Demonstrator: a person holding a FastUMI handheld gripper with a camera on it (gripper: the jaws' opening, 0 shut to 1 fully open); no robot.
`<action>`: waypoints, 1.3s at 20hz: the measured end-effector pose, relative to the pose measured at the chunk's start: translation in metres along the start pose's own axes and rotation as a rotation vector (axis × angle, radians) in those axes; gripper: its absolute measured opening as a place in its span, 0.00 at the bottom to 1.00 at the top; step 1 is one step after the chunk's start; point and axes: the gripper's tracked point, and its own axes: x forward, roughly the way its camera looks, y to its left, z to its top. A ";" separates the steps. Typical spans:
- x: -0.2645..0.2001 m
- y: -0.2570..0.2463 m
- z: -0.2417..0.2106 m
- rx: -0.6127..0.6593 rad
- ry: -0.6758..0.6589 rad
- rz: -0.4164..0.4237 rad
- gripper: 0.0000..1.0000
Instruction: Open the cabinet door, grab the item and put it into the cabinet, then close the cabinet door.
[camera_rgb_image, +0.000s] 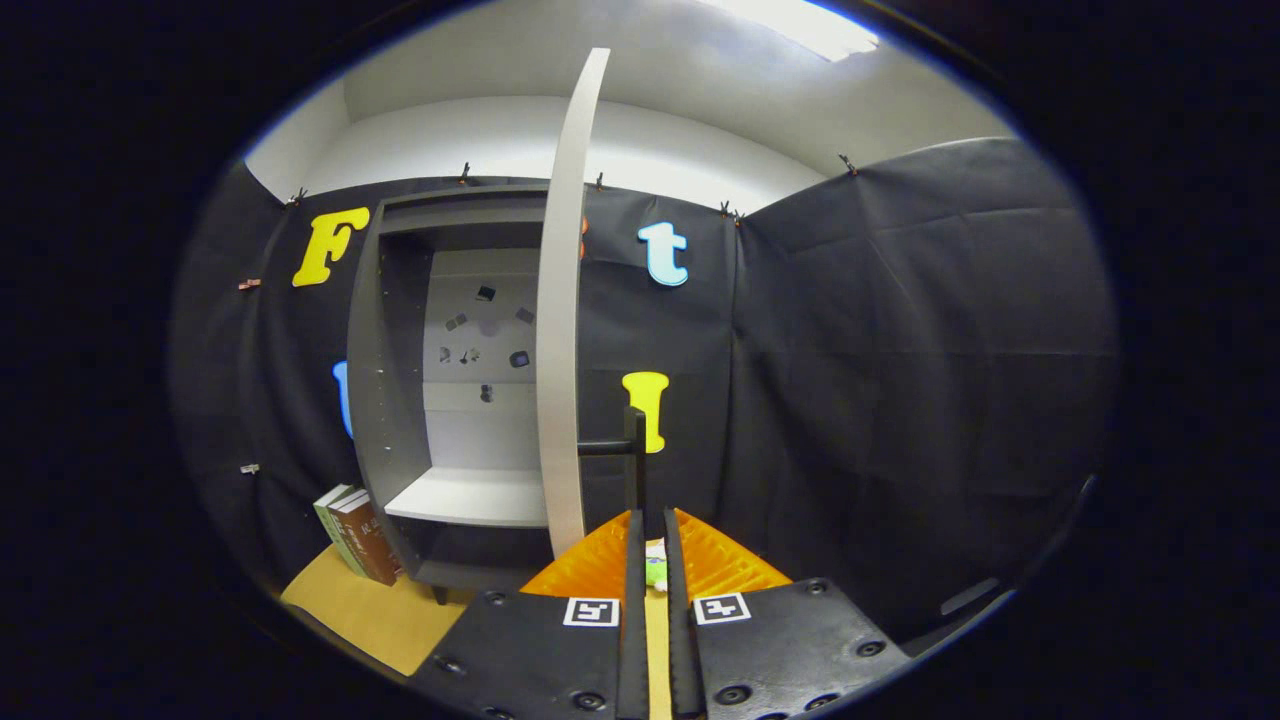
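Standing swung out edge-on, the cabinet door (560, 330) has its dark bar handle (634, 450) just ahead of the jaws. The gripper (650, 560) has its jaws nearly closed, with a narrow gap; whether they pinch the handle cannot be told. The grey cabinet (400, 400) has a bare white shelf (470, 497). Books (355, 535) lean beside it on the worktop (370, 610). Risk: jaws slipping off the thin handle, letting the door swing.

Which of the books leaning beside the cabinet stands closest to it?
The brown book, next to the cabinet's side; the green book leans beyond it. The tool is at the door handle.
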 end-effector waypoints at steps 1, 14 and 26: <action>0.001 -0.004 0.008 -0.007 -0.039 -0.017 0.13; -0.022 0.091 -0.039 0.008 0.134 0.363 0.98; -0.012 0.106 -0.299 0.009 0.644 0.311 0.98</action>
